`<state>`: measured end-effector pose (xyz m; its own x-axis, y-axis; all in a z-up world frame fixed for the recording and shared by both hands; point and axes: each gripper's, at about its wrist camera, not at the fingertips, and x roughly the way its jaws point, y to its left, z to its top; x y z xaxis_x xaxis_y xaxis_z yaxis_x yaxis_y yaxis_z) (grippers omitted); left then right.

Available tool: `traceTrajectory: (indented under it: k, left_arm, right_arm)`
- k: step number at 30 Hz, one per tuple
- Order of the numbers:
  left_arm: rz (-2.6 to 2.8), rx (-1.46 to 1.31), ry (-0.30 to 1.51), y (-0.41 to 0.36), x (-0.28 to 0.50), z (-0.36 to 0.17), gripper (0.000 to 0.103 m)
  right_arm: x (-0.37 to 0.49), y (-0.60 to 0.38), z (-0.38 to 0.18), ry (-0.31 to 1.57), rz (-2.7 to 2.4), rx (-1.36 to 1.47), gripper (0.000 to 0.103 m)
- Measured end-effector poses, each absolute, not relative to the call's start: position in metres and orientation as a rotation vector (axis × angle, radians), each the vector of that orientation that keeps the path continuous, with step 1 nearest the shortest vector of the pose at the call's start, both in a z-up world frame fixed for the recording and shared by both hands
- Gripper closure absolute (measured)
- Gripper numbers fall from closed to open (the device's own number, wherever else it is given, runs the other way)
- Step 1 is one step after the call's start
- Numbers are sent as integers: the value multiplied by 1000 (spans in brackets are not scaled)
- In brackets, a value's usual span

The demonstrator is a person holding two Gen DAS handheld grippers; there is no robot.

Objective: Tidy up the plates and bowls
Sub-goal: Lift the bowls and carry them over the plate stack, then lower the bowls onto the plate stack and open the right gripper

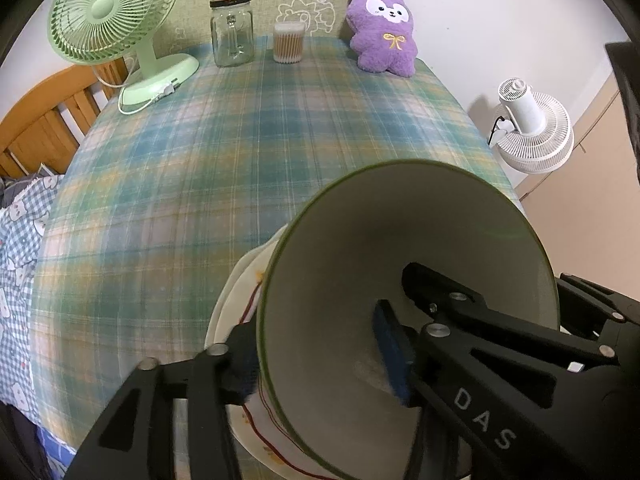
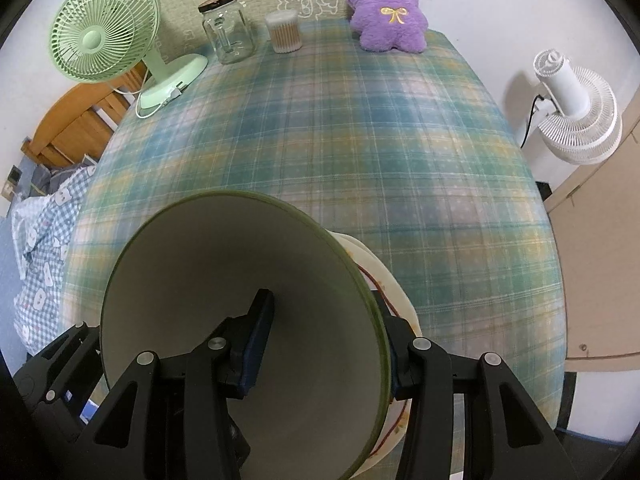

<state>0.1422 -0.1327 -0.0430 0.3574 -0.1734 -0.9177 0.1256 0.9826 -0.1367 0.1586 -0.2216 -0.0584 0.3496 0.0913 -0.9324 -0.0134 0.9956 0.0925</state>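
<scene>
Left wrist view: both tongs clamp one bowl; beneath, perhaps two plates.

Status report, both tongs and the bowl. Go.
Left tongs shut on bowl rim. Right tongs shut on opposite rim. Bowl above plate. Nothing blocking.

Right gripper astride bowl rim

We look along each tool from close behind its fingers, over the bowl ahead; both views share the plaid table beyond.
</scene>
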Motion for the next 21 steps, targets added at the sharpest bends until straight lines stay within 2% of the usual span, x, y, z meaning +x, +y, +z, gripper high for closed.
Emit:
traceTrajectory:
  k: [2,4,7,12,16,21]
  left_arm:
    - [-197,-42,1178,-133,140,-40,34]
    - [-192,-26,1157,-135,137,-36,33]
    - [-177,-16,1129,-133,132,-31,26]
    - [-151,-4,1068,-131,124,-13,19]
    - [-142,5,1006,-127,116,7,19]
    - [-135,10,928,-115,105,32,17]
  right_arm:
    - [156,-220,-57,1201,84,68,43]
    - [153,-220,-52,1179,71,45,37]
    - [148,-225,-47,1160,66,51,31]
    - [139,-229,-29,1102,81,55,24]
    - [131,-229,-10,1041,79,51,18]
    - [117,-215,20,943,73,8,18]
